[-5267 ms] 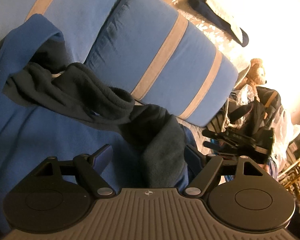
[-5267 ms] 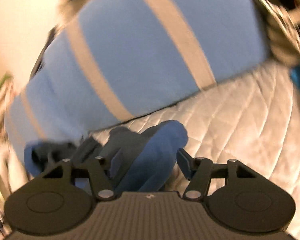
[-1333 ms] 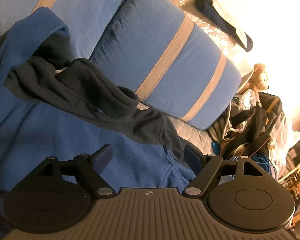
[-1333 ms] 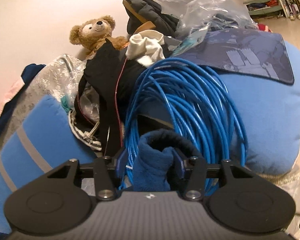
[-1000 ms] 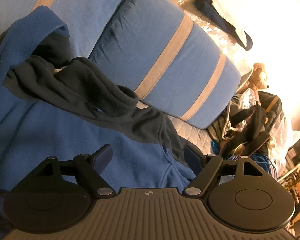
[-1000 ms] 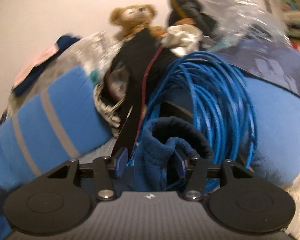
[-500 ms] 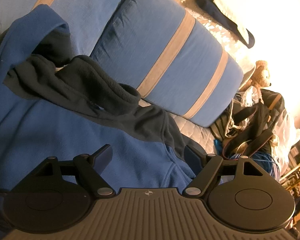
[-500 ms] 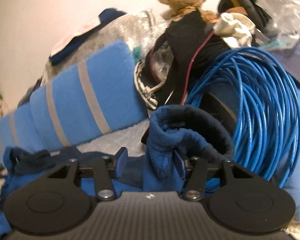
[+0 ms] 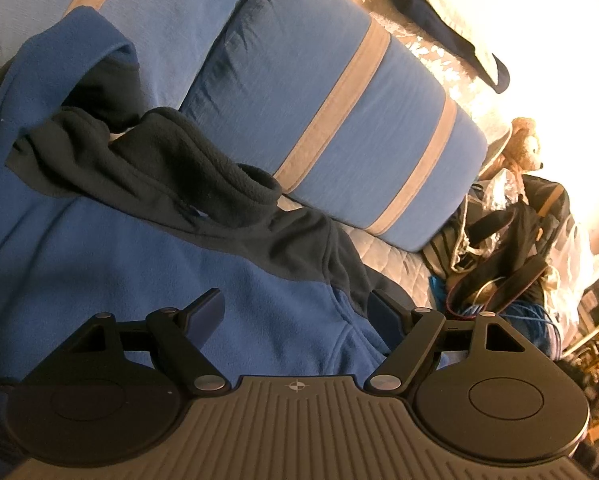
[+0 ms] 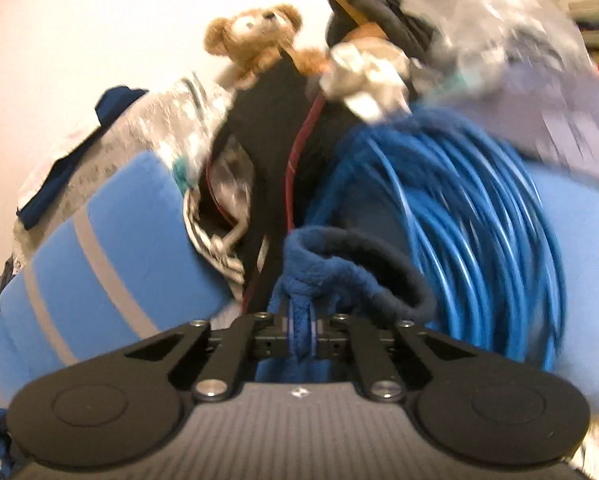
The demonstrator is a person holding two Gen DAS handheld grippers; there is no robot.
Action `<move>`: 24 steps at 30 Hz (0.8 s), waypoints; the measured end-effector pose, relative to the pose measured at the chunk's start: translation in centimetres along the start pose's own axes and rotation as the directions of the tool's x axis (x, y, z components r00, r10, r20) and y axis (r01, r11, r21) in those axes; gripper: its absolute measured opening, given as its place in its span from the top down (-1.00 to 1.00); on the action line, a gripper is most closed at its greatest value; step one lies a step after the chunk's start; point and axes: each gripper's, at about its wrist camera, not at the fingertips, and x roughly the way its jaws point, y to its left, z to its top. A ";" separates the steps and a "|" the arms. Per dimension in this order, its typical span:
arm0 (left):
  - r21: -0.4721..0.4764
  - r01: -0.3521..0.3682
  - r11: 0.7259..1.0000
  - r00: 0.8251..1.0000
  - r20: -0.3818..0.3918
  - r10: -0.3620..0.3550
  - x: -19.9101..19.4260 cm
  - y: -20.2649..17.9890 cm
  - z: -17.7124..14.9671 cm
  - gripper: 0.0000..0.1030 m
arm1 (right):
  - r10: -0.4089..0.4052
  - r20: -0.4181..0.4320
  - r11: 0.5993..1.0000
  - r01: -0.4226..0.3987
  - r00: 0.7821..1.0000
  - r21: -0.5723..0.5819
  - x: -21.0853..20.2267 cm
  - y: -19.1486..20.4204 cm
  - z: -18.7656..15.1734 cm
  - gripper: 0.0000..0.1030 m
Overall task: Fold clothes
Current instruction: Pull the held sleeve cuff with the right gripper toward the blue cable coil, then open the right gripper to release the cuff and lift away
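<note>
Cushions: two big blue cushions with grey-beige stripes (image 9: 339, 120) lie side by side along the back of the scene in the left wrist view; one of them shows again at the left of the right wrist view (image 10: 111, 264).
Jacket: blue fleece jacket with a dark navy collar and shoulder panel (image 9: 111, 264) spread in front of the cushions, its collar bunched up against them and its body filling the lower left of the left wrist view.
Quilt: pale grey quilted cover (image 9: 399, 264) shows as a narrow strip between the jacket's shoulder and the clutter to the right.
Clutter: heap of dark bags and clear plastic (image 9: 519, 248) at the end of the cushions, blurred in the right wrist view.
Cable: thick coil of bright blue cable (image 10: 479, 220) stands just behind the sleeve cuff, at the foot of the heap.
Bear: small brown teddy bear (image 10: 255, 40) sits on top of the heap, against the pale wall.
Left hand-held gripper (image 9: 297, 312): released, jaws standing wide above the blue body of the jacket, with fleece seen between them but the pads (image 9: 203, 312) not pressing on it.
Right hand-held gripper (image 10: 299, 336): jaws have just been closing and are clenched on the jacket's blue sleeve cuff (image 10: 339, 264), a thin fold of fleece pinched between the pads while the dark-edged cuff opening loops up just beyond them.
</note>
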 end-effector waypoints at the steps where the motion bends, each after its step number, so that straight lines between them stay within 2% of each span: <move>1: -0.001 -0.003 1.000 1.000 -0.001 0.003 0.0 0.0 0.0 -0.52 | 0.013 0.024 1.000 -0.013 1.000 -0.026 -0.2 1.1 0.9 0.86; 3: -0.008 -0.006 1.000 1.000 -0.002 0.006 0.0 0.1 -0.1 -0.52 | 0.072 0.097 0.997 -0.068 0.993 -0.049 -1.8 3.1 2.4 0.87; 5: -0.016 -0.004 1.000 1.000 -0.002 0.004 -0.1 0.3 0.0 -0.52 | 0.044 0.119 0.998 -0.039 0.992 -0.039 -3.0 3.7 2.3 0.89; 6: -0.018 -0.001 1.000 1.000 -0.003 0.001 -0.1 0.3 0.0 -0.52 | -0.036 0.096 0.999 0.039 0.995 -0.028 -3.0 3.2 1.6 0.89; 8: -0.022 0.007 1.000 1.000 -0.004 -0.007 -0.1 0.3 0.1 -0.52 | -0.191 0.040 0.982 0.190 0.981 0.017 -2.9 1.7 -0.1 0.89; 11: -0.026 0.012 1.000 1.000 -0.007 -0.012 -0.2 0.3 0.1 -0.52 | -0.359 -0.029 0.925 0.359 0.933 0.121 -3.4 -1.0 -2.7 0.90; 16: -0.038 0.002 0.999 1.000 -0.010 -0.002 -0.2 0.5 0.1 -0.52 | -0.523 -0.096 0.819 0.531 0.847 0.220 -3.5 -2.4 -4.7 0.91; 18: -0.038 -0.002 0.999 1.000 -0.006 0.002 -0.2 0.6 0.1 -0.52 | -0.556 -0.127 0.782 0.569 0.821 0.254 -2.8 -2.8 -5.1 0.91; 21: -0.047 -0.007 0.999 1.000 -0.007 0.006 -0.2 0.9 0.1 -0.52 | -0.565 -0.129 0.784 0.579 0.815 0.224 -2.2 -2.8 -5.4 0.87; 22: -0.051 -0.007 0.999 1.000 -0.006 0.006 -0.2 0.9 0.2 -0.52 | -0.567 -0.125 0.789 0.580 0.814 0.204 -2.1 -2.6 -5.3 0.83; 24: -0.055 -0.004 0.998 1.000 -0.004 0.004 -0.2 1.0 0.2 -0.52 | -0.572 -0.115 0.793 0.584 0.812 0.173 -2.1 -2.2 -5.1 0.53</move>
